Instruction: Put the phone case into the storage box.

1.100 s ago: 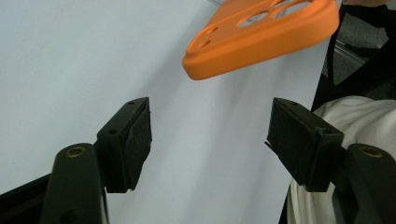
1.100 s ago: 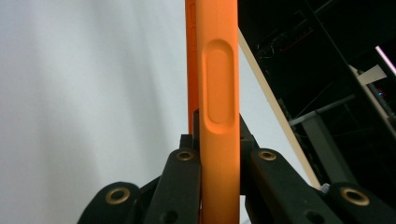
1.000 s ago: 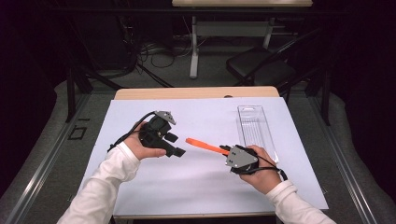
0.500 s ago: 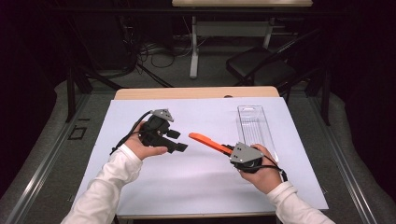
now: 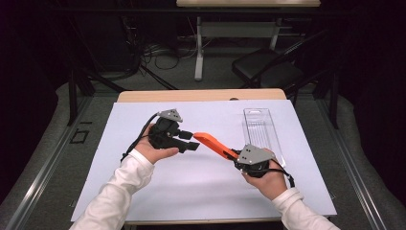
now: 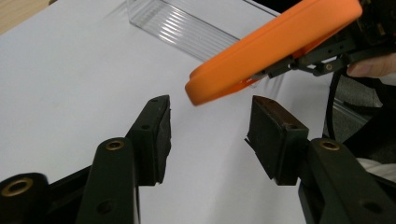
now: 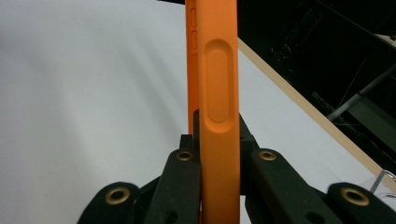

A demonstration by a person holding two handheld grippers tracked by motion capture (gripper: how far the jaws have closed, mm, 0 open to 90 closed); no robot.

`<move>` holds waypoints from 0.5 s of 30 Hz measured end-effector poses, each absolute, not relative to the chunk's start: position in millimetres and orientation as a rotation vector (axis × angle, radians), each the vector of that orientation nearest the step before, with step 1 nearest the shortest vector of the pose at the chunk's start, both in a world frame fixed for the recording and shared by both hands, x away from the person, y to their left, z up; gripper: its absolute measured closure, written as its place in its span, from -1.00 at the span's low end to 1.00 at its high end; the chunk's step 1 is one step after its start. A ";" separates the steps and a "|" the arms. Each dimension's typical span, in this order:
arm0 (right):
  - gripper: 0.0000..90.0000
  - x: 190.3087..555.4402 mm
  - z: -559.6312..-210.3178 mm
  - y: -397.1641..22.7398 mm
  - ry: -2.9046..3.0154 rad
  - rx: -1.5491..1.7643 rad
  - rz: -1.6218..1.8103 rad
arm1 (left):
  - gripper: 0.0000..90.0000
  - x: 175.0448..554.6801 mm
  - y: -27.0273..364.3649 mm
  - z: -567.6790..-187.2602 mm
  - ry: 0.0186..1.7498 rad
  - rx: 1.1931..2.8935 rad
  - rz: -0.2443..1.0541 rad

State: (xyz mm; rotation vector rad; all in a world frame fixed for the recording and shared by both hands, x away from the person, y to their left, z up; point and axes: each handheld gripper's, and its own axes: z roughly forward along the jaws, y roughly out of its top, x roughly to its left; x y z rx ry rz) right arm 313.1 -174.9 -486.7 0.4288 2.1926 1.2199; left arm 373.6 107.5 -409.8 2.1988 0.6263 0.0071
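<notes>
Two grippers and one orange case on my table, listed from the left.

Item 1: left gripper (image 5: 189, 140), held in the left hand (image 5: 155, 148) at about 9 o'clock from the sheet's middle, pointing toward 3 o'clock. Its jaws stand apart and have just been closing; in the left gripper view the pads (image 6: 156, 135) touch nothing, and the case's rounded tip hangs just beyond the gap between them.

Item 2: orange case (image 5: 214, 145), a long, flat piece lifted off the white sheet (image 5: 201, 187), at the middle, running from 10 o'clock to 4 o'clock between both grippers.

Item 3: right gripper (image 5: 238, 160), in the right hand (image 5: 265, 179) at about 4 o'clock, clamped on the case's near end; in the right gripper view I see the case (image 7: 215, 93) edge-on, pinched between both jaws.

Item 4: clear plastic tray (image 5: 261, 129), lying on the sheet at 2 o'clock, just beyond the right gripper.
</notes>
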 end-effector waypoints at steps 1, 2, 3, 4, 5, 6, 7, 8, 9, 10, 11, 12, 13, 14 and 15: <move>0.91 312.8 -487.1 -174.3 2.191 0.428 1.225 | 0.11 374.1 106.3 -409.6 0.622 2.196 0.008; 0.91 312.4 -487.4 -173.6 2.188 0.428 1.230 | 0.14 374.3 105.2 -409.7 0.624 2.193 0.007; 0.91 312.1 -487.8 -173.2 2.183 0.429 1.234 | 0.16 374.6 104.4 -409.4 0.623 2.195 0.004; 0.91 311.8 -488.2 -173.0 2.180 0.435 1.236 | 0.18 374.6 103.3 -410.0 0.624 2.191 0.009; 0.91 311.6 -488.6 -172.8 2.180 0.438 1.236 | 0.20 374.7 102.6 -410.2 0.624 2.194 0.015; 0.91 311.3 -489.0 -172.7 2.178 0.440 1.233 | 0.23 374.7 102.2 -410.2 0.624 2.201 0.019; 0.91 311.1 -489.0 -172.8 2.182 0.439 1.231 | 0.25 374.5 101.3 -410.9 0.626 2.198 0.019; 0.91 311.1 -489.8 -172.3 2.171 0.439 1.245 | 0.26 374.6 101.0 -411.0 0.622 2.201 0.020; 0.91 310.7 -489.9 -172.2 2.171 0.440 1.246 | 0.29 374.5 100.3 -411.5 0.619 2.202 0.022; 0.91 310.6 -490.3 -172.0 2.168 0.438 1.251 | 0.31 374.2 99.7 -412.0 0.622 2.201 0.020; 0.91 310.3 -490.6 -171.7 2.165 0.437 1.255 | 0.33 374.1 99.2 -412.4 0.618 2.201 0.019; 0.91 310.0 -490.9 -171.2 2.162 0.438 1.260 | 0.35 374.1 98.9 -412.6 0.616 2.203 0.027; 0.91 309.7 -491.0 -170.9 2.160 0.438 1.260 | 0.37 374.0 98.7 -412.8 0.617 2.202 0.034; 0.91 309.5 -491.1 -170.7 2.158 0.438 1.265 | 0.40 374.1 98.8 -412.8 0.619 2.199 0.035; 0.91 309.3 -491.1 -170.5 2.157 0.438 1.267 | 0.41 374.5 99.4 -412.6 0.613 2.196 0.039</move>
